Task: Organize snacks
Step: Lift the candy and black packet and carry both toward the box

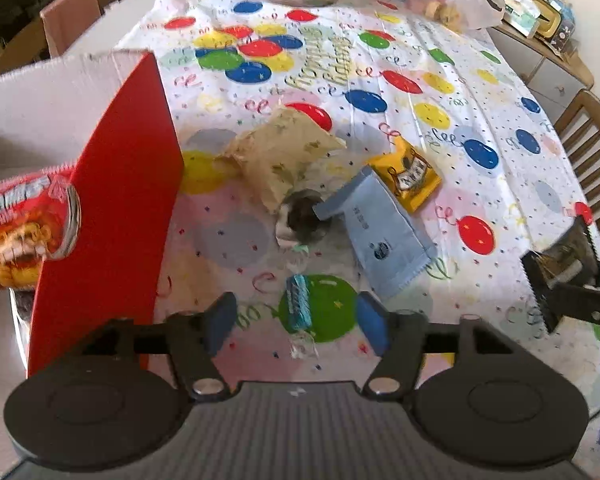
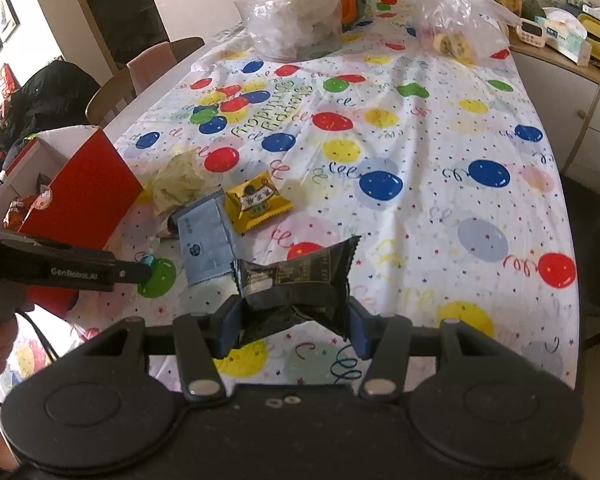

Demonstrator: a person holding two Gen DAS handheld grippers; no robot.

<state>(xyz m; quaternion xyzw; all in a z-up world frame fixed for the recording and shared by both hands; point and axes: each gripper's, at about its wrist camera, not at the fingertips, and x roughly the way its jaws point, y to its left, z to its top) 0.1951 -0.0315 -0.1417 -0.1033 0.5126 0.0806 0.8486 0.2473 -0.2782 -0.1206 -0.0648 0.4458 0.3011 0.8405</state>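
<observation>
Clenched on a black snack packet [image 2: 296, 288] at lower centre, the right gripper [image 2: 294, 330] holds it above the balloon tablecloth [image 2: 440, 152]; the left gripper [image 1: 296, 326] is released over a teal candy [image 1: 299, 306], beside the red box [image 1: 112, 200] at left.

Black snack packet [image 2: 296, 292] crumpled, pinched in my right gripper [image 2: 294, 330], off the tablecloth. Red-sided box [image 1: 112, 208] at the table's left edge, open top, red snack bag [image 1: 24, 232] inside. Loose mid-table, near the box: beige pouch [image 1: 284, 152], yellow packet [image 1: 410, 174] touching a flat light-blue sachet [image 1: 384, 236], small blue wrapped candy [image 1: 300, 304] nearest my edge.
</observation>
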